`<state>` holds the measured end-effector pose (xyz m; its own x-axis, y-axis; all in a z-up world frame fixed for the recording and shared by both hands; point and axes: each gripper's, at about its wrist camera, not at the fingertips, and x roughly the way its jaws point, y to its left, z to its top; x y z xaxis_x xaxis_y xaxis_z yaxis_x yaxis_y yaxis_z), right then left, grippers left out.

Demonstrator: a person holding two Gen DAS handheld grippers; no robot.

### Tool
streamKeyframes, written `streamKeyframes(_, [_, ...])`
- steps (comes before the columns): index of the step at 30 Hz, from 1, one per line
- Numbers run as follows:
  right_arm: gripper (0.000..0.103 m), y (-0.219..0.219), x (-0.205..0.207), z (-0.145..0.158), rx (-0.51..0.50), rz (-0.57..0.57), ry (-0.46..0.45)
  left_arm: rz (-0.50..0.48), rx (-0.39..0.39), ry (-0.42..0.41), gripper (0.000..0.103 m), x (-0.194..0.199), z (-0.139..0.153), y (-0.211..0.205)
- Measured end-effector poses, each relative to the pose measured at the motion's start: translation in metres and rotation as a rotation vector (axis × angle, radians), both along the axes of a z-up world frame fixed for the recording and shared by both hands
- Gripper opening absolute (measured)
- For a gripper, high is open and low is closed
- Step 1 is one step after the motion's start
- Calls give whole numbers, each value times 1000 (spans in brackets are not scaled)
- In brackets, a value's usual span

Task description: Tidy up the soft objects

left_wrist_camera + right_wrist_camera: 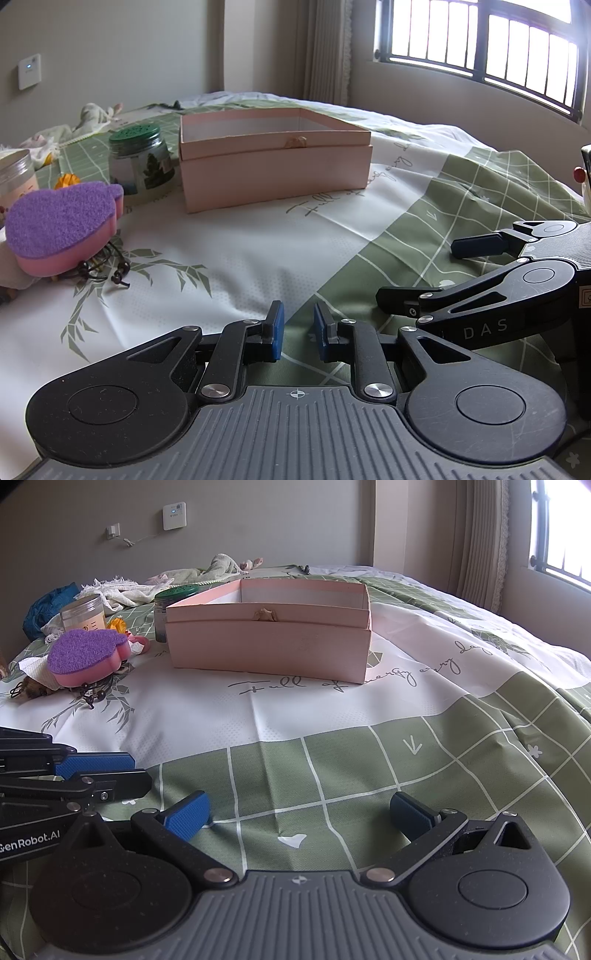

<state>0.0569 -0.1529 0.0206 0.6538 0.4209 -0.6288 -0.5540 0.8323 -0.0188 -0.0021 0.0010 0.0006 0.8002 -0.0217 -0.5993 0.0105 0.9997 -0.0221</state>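
Both tools are hovering over the bedspread (332, 775), holding nothing: the left tool (298, 334) is standing partly open with a narrow gap, the right tool (301, 814) spread wide. The purple-topped pink sponge (62, 230) is lying ahead-left of them; the open pink box (269, 635) is sitting straight ahead.

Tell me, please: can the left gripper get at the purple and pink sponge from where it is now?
Probably yes. The left gripper is open and holds nothing, and only bare bedspread lies between it and the sponge. The sponge rests on top of a beaded cord, unobstructed from above.
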Motion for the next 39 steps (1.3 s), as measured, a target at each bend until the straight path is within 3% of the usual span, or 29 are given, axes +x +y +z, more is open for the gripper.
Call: streamKeyframes(39, [103, -1, 1, 0, 11, 2, 5, 0, -17, -4, 22, 1, 1, 3])
